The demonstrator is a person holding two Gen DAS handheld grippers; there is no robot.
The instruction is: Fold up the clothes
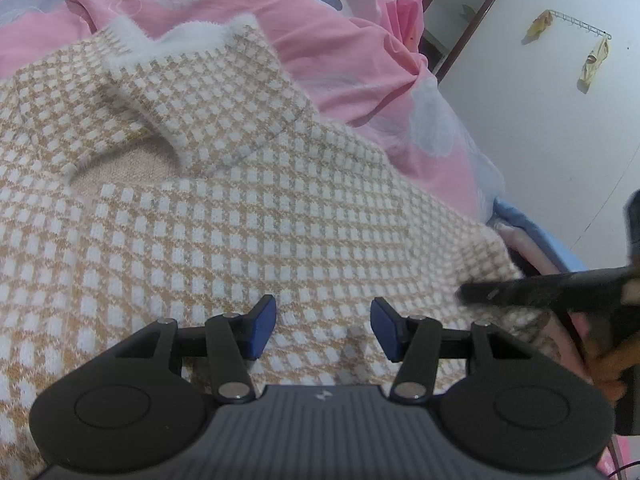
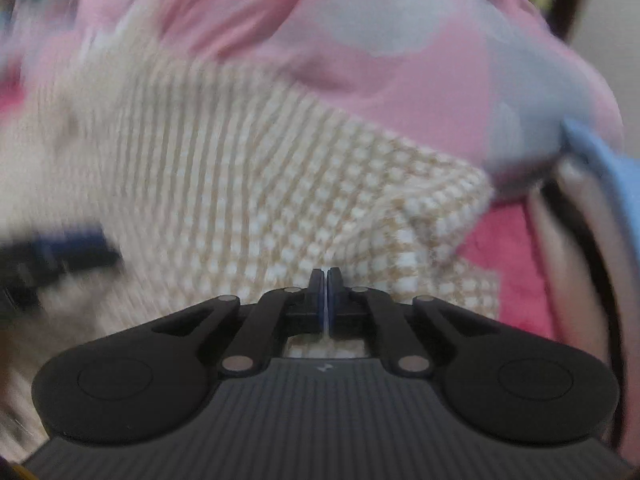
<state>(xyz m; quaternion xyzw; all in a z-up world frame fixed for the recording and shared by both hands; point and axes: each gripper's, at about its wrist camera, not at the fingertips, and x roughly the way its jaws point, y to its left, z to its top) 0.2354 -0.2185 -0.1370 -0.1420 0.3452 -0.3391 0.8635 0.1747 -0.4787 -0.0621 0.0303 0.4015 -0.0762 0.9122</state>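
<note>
Your sweater is a soft, fuzzy knit in a tan-and-white check, spread over most of the bed in front of you, with a white fluffy trim along its far edge and one checked flap folded back over the body, leaving a plain tan patch of the inner side showing beneath it. Your left gripper hangs just over the near part of the knit with its blue pads spread apart and nothing between them. Your right gripper has its pads pressed together; they sit at the near right corner of the sweater, but the blur leaves it unclear whether any knit is caught between them. In the left wrist view that gripper comes in from the right edge as a dark, smeared bar lying across the sweater's right corner. Beyond the sweater a pink quilt with pale grey-blue shapes lies bunched in smooth, loose folds against its far and right edges. A light blue sheet edge shows at the bed's side, and a bright pink cloth lies under the sweater's corner. On the white wall hangs a thin wire rack with limp yellowish items, beside a dark wooden frame.
</note>
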